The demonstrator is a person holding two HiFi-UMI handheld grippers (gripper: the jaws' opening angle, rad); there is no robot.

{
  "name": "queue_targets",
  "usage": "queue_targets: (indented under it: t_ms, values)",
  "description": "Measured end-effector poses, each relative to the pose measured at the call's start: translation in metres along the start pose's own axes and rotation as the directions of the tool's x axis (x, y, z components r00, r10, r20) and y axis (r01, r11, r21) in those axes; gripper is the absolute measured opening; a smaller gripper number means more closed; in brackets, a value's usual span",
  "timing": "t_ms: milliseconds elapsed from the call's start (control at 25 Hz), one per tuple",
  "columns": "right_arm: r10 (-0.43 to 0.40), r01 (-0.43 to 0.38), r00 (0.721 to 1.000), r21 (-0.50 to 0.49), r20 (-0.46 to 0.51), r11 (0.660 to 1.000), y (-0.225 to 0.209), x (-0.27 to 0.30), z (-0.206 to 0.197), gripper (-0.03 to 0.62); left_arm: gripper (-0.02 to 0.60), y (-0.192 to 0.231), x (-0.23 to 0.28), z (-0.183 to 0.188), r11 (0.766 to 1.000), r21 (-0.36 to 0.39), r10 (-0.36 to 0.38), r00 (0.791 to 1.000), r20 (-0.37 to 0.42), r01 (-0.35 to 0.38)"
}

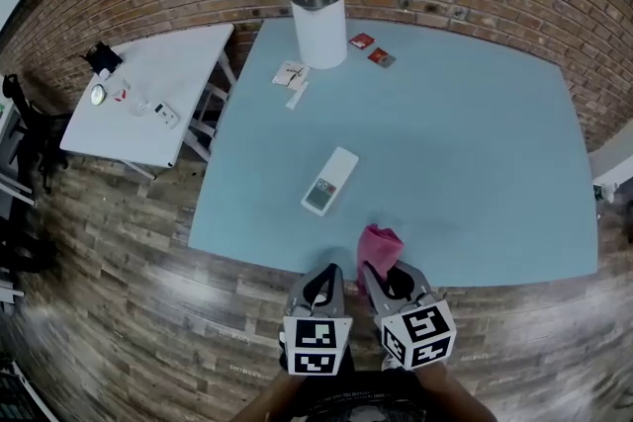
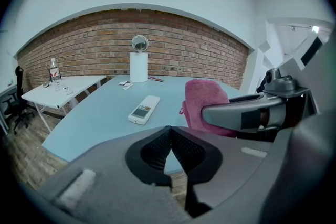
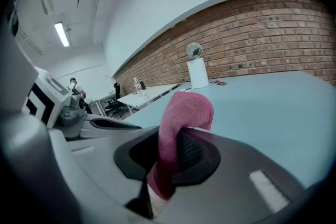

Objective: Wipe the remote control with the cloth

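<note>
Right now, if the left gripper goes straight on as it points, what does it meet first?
Probably the blue table, just short of the remote control; depth is unclear.

My right gripper (image 3: 167, 157) hides the lower end of the cloth (image 3: 185, 108). The bits (image 1: 166, 115) on the white side table (image 1: 188, 64) are too small to name.

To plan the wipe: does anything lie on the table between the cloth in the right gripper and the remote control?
Nothing visible: only bare table separates the remote control from the cloth in the right gripper.
</note>
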State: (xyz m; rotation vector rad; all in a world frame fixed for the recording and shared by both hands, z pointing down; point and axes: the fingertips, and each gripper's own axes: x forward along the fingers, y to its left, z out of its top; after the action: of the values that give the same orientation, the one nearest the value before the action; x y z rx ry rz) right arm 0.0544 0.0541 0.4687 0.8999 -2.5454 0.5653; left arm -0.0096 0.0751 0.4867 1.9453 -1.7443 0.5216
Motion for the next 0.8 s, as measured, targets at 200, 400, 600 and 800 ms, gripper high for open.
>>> queue_targets:
  t_ms: [200,400,600,800]
  values:
    - [-0.030,0.030,0.999,0.002,-0.009,1.000,0.004,0.025,0.013,0.067,0.006,0.019,0.013,0.007,0.998,0.047,-0.052,0.998,-0.023,0.053]
    - [-0.061,0.061,0.998,0.002,-0.014,0.998,0.008,0.048,0.025,0.067,0.023,0.035,0.026,0.010,0.992,0.073,-0.104,0.994,-0.040,0.107]
    - [-0.090,0.090,0.996,-0.003,-0.008,0.996,0.009,0.063,0.038,0.067,0.074,0.047,0.042,0.012,0.983,0.103,-0.146,0.987,-0.067,0.153]
    - [-0.094,0.094,0.995,-0.011,-0.012,0.996,0.007,0.073,0.043,0.067,0.137,0.053,0.056,0.011,0.974,0.132,-0.169,0.980,-0.101,0.181]
